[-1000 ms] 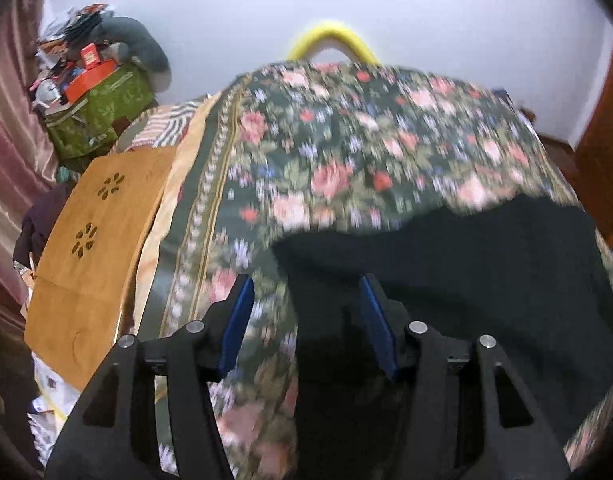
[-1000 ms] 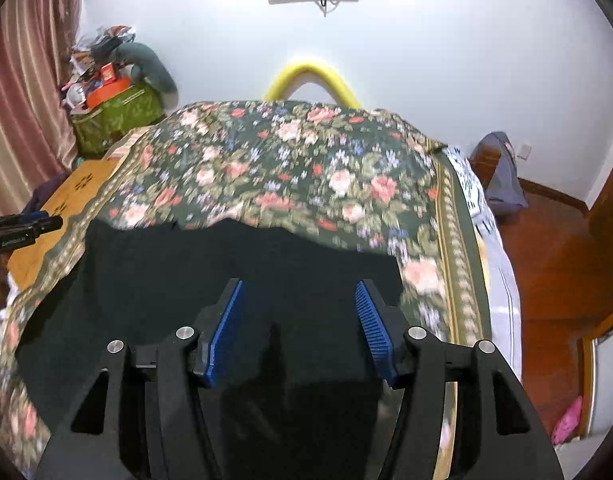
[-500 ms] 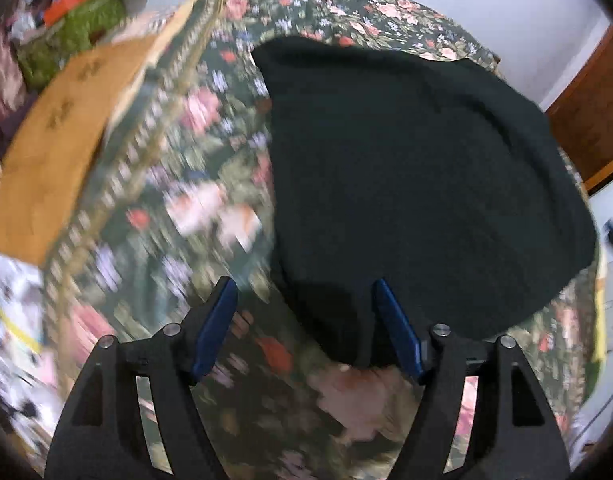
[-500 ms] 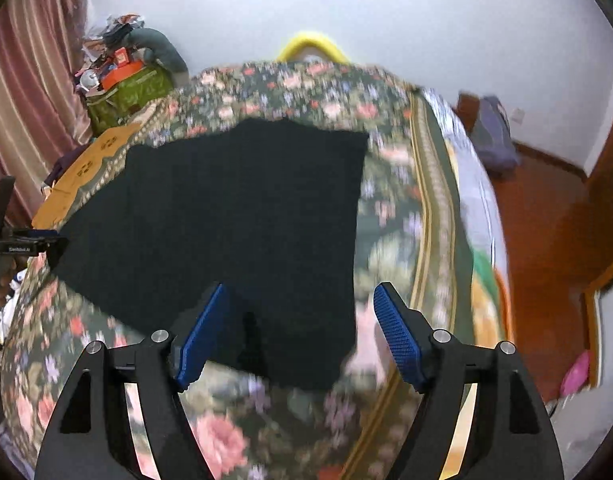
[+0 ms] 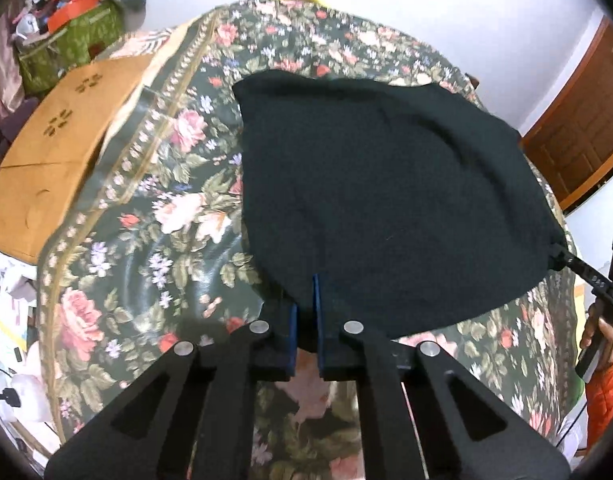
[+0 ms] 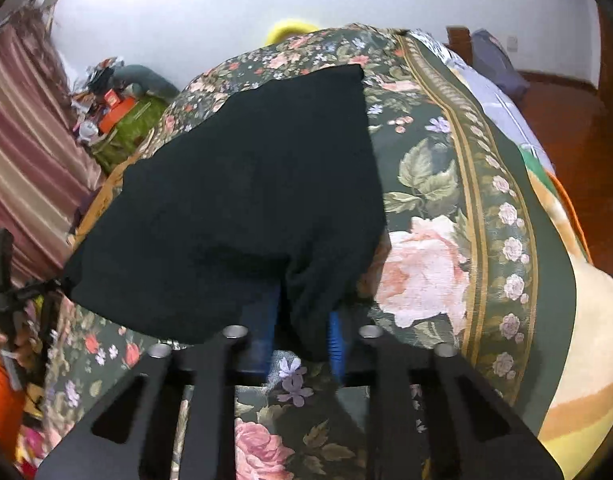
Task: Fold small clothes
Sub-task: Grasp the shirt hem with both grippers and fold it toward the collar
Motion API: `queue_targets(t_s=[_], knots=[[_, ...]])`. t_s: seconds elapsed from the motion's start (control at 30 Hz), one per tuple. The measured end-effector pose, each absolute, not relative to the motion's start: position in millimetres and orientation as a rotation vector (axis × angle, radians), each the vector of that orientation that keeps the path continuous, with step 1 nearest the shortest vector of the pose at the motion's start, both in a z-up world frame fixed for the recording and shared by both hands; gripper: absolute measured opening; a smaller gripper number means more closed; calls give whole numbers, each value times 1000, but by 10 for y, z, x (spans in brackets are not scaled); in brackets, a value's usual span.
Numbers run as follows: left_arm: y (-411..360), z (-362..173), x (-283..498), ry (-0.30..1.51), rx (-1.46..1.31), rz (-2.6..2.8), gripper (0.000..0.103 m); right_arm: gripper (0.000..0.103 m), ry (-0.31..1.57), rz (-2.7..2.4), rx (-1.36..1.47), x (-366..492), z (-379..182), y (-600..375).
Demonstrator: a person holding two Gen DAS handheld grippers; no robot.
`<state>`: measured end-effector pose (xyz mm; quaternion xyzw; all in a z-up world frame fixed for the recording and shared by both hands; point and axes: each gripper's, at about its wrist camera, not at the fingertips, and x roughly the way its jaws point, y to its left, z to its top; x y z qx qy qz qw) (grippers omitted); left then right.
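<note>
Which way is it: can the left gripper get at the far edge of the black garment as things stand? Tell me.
Probably not right now. The left gripper has just closed on the near left corner of the black garment. Nothing lies across the cloth toward that edge, but it would have to let go first.

Bedroom: floral bedspread, curtains

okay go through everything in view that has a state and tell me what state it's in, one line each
Black garment: spread flat on the floral blanket, near corners pinched.
Left tool: just closed, shut on the garment's near corner.
Right tool: just closed, shut on a bunched corner.
Cardboard box: closed, beside the bed.
</note>
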<state>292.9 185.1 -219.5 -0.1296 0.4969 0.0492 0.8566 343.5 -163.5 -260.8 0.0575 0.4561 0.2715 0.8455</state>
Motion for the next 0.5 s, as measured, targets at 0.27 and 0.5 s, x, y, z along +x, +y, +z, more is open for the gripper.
queue_targets(t_s=[0.27, 0.5], knots=[[1740, -2115, 2491, 1075, -242, 69, 6, 11, 931, 610, 96, 3234, -2481, -1713], [1499, -2217, 2069, 1113, -197, 35, 6, 16, 967, 600, 91, 3112, -2540, -1788]])
